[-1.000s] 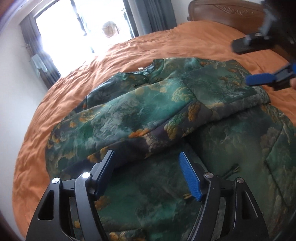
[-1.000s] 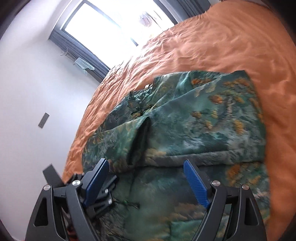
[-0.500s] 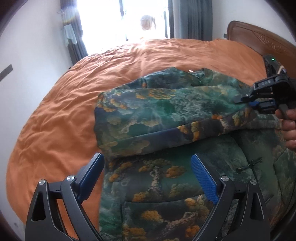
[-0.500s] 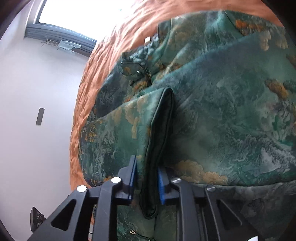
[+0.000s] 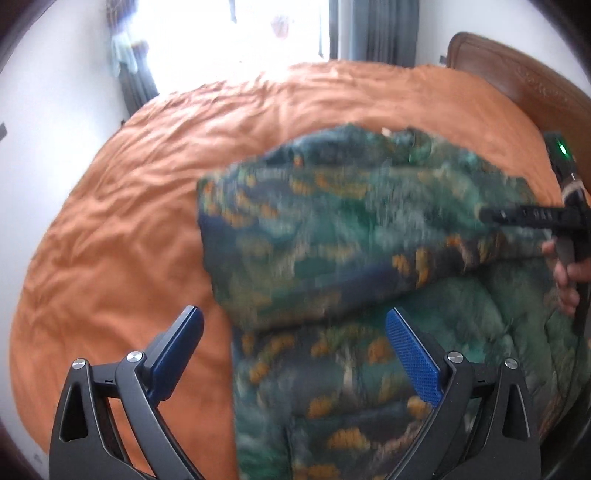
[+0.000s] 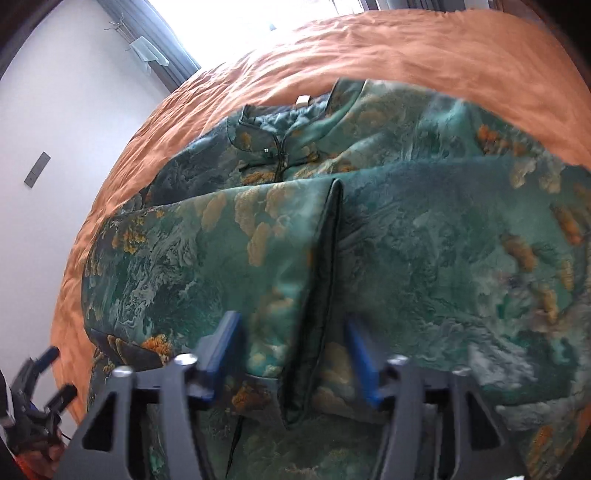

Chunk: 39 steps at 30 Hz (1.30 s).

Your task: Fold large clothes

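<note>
A green padded jacket with gold and blue landscape print lies on the orange bed cover, collar towards the window. Both sleeves are folded across its chest. My left gripper hovers over the jacket's left edge, its jaws opening wide with nothing pressed between them. My right gripper is over the dark-edged sleeve cuff; its jaws are opening, and the cuff lies between the blurred blue pads without being pinched. The left wrist view shows the right gripper and a hand at the far right. The left gripper shows low left.
A carved wooden headboard stands at the upper right. A bright window with grey curtains is beyond the bed, and a white wall runs along the left. Bare orange cover surrounds the jacket on the left and far sides.
The right gripper came down, shut on the sleeve cuff, and has now opened off it. The left gripper swung left to the jacket's edge and opened wider.
</note>
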Available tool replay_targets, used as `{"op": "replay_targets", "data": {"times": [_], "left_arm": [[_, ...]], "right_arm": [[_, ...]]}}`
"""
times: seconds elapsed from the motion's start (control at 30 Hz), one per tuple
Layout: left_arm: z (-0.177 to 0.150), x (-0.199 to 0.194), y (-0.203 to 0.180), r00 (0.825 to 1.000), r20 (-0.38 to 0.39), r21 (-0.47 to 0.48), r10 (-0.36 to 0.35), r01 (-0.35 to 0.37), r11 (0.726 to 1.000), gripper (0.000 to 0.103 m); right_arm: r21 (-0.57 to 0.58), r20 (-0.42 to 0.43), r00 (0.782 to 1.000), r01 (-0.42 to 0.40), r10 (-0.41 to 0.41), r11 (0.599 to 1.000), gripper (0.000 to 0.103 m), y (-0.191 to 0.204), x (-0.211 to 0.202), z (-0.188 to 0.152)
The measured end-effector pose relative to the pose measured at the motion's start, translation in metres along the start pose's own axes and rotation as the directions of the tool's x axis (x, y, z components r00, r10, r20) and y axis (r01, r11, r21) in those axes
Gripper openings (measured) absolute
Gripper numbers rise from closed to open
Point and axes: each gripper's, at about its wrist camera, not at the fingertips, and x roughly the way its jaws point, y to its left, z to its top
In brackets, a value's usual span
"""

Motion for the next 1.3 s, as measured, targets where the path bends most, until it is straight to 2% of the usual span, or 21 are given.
{"op": "replay_targets", "data": {"times": [0.1,0.17,0.27,0.37,0.43,0.53,0.67,0.8,0.9,0.97,1.1,1.2,1.3], "left_arm": [[0.040,0.018,0.011,0.998,0.011,-0.007,-0.054,0.055,0.998,0.099],[0.064,0.042,0.018,0.993,-0.022,-0.030,-0.115,0.114,0.993,0.099],[0.089,0.083,0.025,0.989,-0.063,-0.085,-0.136,0.131,0.988,0.097],[0.094,0.127,0.034,0.977,-0.131,-0.181,-0.169,0.144,0.973,0.094],[0.088,0.156,0.034,0.966,-0.205,-0.204,-0.154,0.112,0.973,0.094],[0.078,0.172,0.024,0.965,-0.250,-0.124,-0.085,0.055,0.991,0.095],[0.076,0.148,0.018,0.975,-0.208,-0.102,-0.080,0.059,0.993,0.095],[0.059,0.099,0.017,0.982,-0.132,-0.090,-0.133,0.122,0.988,0.095],[0.032,0.078,0.016,0.976,-0.122,-0.088,-0.181,0.171,0.981,0.095],[0.019,0.084,0.013,0.969,-0.157,-0.088,-0.190,0.178,0.980,0.095],[0.007,0.107,0.006,0.967,-0.213,-0.073,-0.140,0.127,0.989,0.097],[0.008,0.099,0.003,0.972,-0.190,-0.098,-0.136,0.119,0.988,0.097],[0.002,0.069,0.004,0.975,-0.141,-0.103,-0.173,0.159,0.982,0.097]], "right_arm": [[-0.054,0.095,0.995,0.039,-0.034,0.998,0.065,0.002,-0.032,-0.002],[-0.077,0.143,0.990,0.013,-0.002,0.997,0.065,0.009,-0.052,-0.002],[-0.108,0.160,0.985,-0.051,0.068,0.993,0.065,0.018,-0.067,-0.008],[-0.128,0.153,0.981,-0.100,0.120,0.987,0.065,0.025,-0.077,-0.019],[-0.136,0.139,0.981,-0.118,0.137,0.984,0.065,0.029,-0.075,-0.026],[-0.124,0.108,0.983,-0.136,0.150,0.983,0.065,0.025,-0.073,-0.035],[-0.113,0.089,0.987,-0.121,0.132,0.986,0.065,0.021,-0.063,-0.039],[-0.142,0.113,0.987,-0.099,0.115,0.985,0.065,0.027,-0.065,-0.036],[-0.180,0.123,0.986,-0.091,0.114,0.979,0.065,0.038,-0.065,-0.031],[-0.193,0.114,0.987,-0.090,0.114,0.977,0.065,0.043,-0.057,-0.026],[-0.162,0.055,0.997,-0.046,0.055,0.986,0.065,0.043,-0.023,-0.021],[-0.105,0.034,0.999,-0.034,0.037,0.994,0.065,0.033,-0.010,-0.022],[-0.083,0.071,0.997,-0.031,0.036,0.996,0.065,0.027,-0.027,-0.028]]}}
